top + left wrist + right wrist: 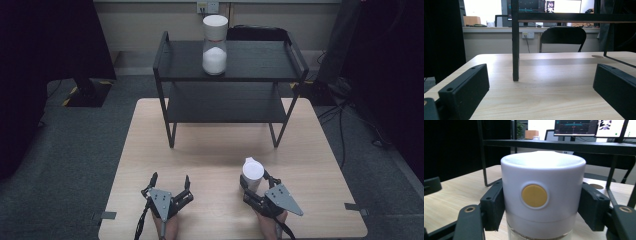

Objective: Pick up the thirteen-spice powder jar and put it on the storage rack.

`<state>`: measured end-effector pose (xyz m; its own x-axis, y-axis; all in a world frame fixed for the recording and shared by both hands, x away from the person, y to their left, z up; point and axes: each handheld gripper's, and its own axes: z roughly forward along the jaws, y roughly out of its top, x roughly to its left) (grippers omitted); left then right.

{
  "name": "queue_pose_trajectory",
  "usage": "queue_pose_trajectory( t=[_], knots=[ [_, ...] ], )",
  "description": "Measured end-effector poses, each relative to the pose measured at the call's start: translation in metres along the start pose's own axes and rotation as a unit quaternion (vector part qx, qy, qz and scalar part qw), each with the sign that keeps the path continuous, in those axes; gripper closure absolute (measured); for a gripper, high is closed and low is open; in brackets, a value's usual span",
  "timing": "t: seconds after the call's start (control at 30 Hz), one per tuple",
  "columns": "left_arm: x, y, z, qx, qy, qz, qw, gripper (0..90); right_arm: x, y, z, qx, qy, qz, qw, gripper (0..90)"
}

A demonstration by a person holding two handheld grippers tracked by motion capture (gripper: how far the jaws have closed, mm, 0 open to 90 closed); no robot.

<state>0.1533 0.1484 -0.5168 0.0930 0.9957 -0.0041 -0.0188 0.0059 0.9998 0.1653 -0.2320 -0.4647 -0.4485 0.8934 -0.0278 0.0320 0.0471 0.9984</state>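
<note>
High view: my right gripper (256,186) clamps white-lidded jar (253,173) near desk (210,150) front; left gripper (170,186) wide, empty.
Left gripper view: shelf rack (515,45) leg ahead.
Right gripper view: jaws flank lid; I'd keep jar upright.

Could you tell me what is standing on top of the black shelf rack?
One white-lidded jar stands on the rack's top shelf, holding white powder in its lower part. The lower shelf appears bare, though the top shelf covers part of it.

Left tool (170,186) low at near left, jaws spread wide and bare, right tool (256,183) beside it, jaws clamped
</note>
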Motion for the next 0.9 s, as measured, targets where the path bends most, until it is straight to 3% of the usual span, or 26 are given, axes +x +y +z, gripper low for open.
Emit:
queue_pose_trajectory(
  t=[0.4,0.9],
  knots=[
    [0.000,0.000,0.000,0.000,0.000,0.000,1.0000,0.0,-0.018,0.022,-0.005,-0.006,0.035,0.009,0.9993,29.6],
    [0.000,0.000,0.000,0.000,0.000,0.000,1.0000,0.0,-0.047,0.067,0.000,-0.007,0.084,-0.009,0.9964,29.8]
  ],
)
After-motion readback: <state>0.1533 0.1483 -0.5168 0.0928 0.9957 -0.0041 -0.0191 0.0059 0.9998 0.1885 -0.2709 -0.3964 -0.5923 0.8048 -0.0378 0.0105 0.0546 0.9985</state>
